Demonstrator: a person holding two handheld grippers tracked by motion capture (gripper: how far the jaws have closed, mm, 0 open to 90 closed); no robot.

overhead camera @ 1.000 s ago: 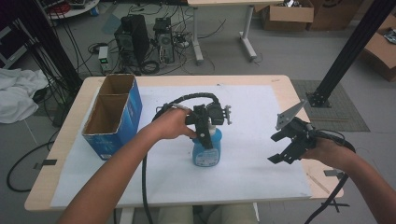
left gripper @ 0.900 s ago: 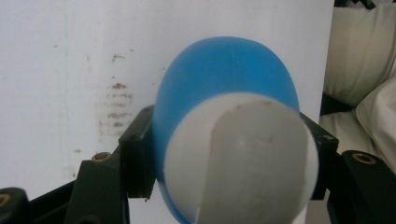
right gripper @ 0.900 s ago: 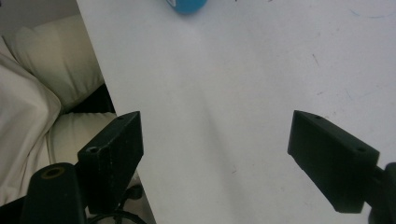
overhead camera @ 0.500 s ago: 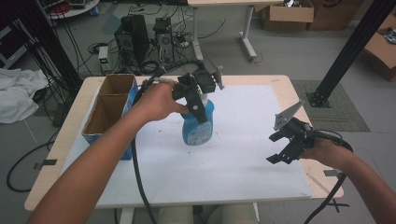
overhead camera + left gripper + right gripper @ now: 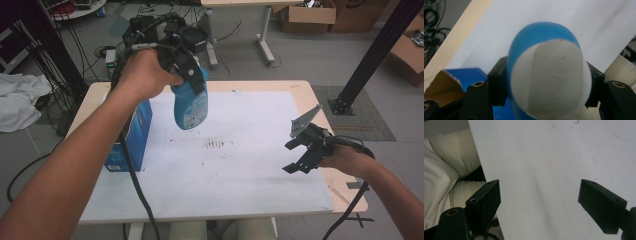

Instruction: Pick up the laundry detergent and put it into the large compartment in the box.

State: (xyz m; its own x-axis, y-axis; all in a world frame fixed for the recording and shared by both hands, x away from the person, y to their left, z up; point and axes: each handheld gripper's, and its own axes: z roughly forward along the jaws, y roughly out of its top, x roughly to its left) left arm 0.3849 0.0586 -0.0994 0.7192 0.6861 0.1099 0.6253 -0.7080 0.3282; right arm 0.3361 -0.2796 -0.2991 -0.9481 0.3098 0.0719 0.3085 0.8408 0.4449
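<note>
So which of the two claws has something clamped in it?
The left claw, raised at the table's left: its jaws press both sides of the blue bottle, lifted clear of the table. The right claw stands open with nothing between its jaws.

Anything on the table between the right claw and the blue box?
Just bare white sheet with faint specks, in the high view, between right claw and blue cardboard box.

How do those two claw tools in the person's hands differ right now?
The left gripper is shut on a blue bottle; the right gripper stands open, with nothing between its jaws. The left is raised above the table; the right sits low over its right edge. Both have black jaws.
</note>
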